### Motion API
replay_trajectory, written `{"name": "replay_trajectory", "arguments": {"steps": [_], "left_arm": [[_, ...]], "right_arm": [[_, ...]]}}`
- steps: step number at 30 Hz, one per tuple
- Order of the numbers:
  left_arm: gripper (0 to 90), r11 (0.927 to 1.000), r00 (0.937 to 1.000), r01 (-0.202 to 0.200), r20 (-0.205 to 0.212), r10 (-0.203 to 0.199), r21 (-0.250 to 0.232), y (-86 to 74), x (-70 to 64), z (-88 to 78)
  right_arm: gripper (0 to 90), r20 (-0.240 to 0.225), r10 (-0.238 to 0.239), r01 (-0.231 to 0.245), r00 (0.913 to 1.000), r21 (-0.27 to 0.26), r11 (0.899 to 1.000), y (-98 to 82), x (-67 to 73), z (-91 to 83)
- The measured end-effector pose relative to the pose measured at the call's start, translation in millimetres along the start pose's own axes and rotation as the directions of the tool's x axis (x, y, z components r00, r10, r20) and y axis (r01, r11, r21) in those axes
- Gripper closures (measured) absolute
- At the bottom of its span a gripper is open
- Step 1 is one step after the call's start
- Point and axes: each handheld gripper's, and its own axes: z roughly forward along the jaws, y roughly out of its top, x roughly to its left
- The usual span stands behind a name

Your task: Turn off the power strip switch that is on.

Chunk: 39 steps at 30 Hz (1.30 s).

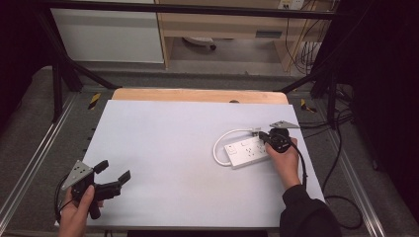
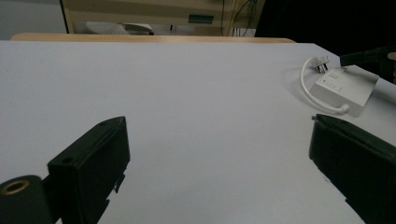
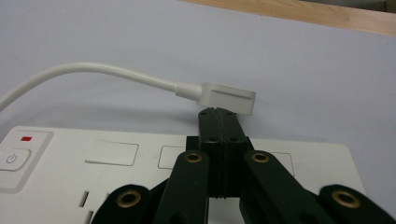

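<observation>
A white-topped table with a wooden strip along its 12 o'clock edge carries a white power strip toward 3 o'clock. The strip's white cord loops from its 9 o'clock end round to a plug at its 12 o'clock side.

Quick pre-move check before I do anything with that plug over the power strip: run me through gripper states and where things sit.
1. Right gripper jaws closed together, tips just below the plug: ok.
2. Plug actually gripped: cannot tell; it sits past the tips.
3. Power strip flat on the table, cable looped at its left: ok.
4. Left gripper open, holding nothing, at the near left corner: ok.
5. Strip switch on or off: cannot tell.
</observation>
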Motion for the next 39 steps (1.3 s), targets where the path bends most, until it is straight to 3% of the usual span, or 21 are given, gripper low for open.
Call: {"name": "replay_trajectory", "arguments": {"steps": [39], "left_arm": [[5.2, 1.0000, 1.0000, -0.003, 0.002, 0.003, 0.000, 0.0, -0.2, 0.0]], "right_arm": [[90.0, -0.012, 0.001, -0.001, 0.9999, -0.013, 1.000, -7.7, 1.8, -1.1]]}}
